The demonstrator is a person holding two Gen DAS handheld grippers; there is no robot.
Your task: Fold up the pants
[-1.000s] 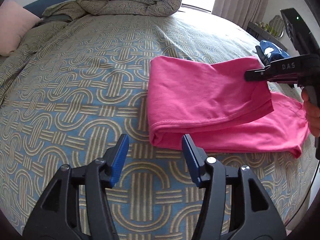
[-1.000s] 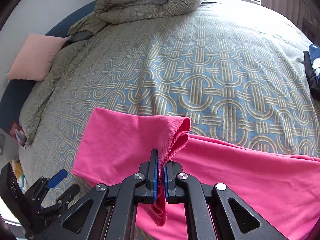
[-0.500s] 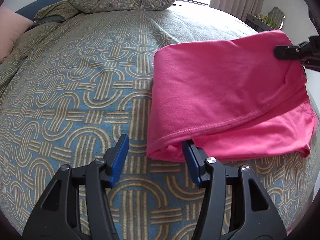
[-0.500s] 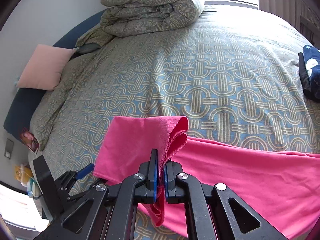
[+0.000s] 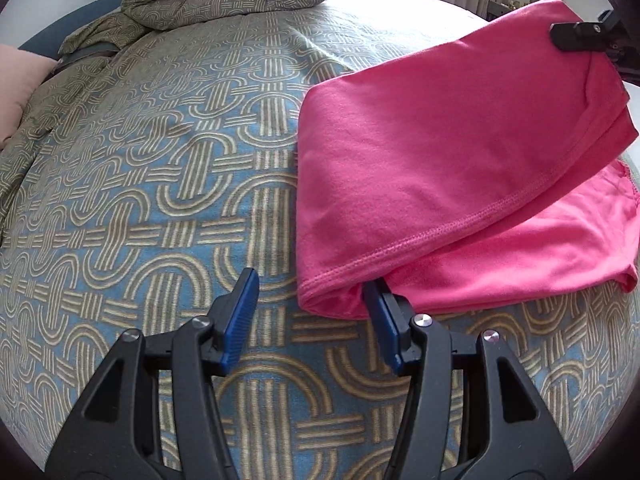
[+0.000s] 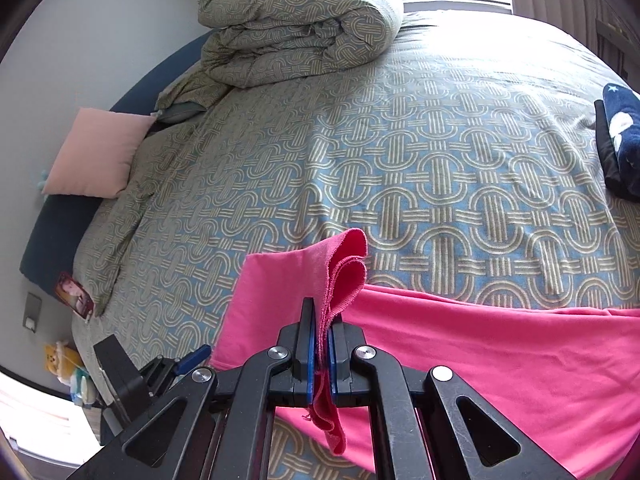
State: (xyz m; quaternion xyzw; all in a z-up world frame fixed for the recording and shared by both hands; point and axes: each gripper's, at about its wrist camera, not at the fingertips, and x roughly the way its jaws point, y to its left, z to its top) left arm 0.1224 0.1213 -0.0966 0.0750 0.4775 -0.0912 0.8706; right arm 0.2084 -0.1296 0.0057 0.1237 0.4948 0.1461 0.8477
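Pink pants (image 5: pixel 440 168) lie doubled over on the right side of the patterned bedspread (image 5: pixel 160 184). My left gripper (image 5: pixel 310 282) is open at their near left corner. Its right finger (image 5: pixel 380 312) is tucked in at the hem between the layers, and its left finger (image 5: pixel 240 312) is over bare bedspread. My right gripper (image 6: pixel 322 332) is shut on a bunched edge of the pants (image 6: pixel 480 360) and holds the upper layer's far corner raised. The right gripper (image 5: pixel 576 36) also shows at the top right of the left wrist view.
A rolled duvet (image 6: pixel 296 24) sits at the head of the bed, with a pink pillow (image 6: pixel 100 152) to its left. A dark blue garment with stars (image 6: pixel 620 144) lies at the right edge. The left gripper (image 6: pixel 176 364) hangs over the bed's near left edge.
The right gripper has lifted the pants' upper layer higher. The left gripper has closed in on the near corner, so its right finger now sits at the hem.
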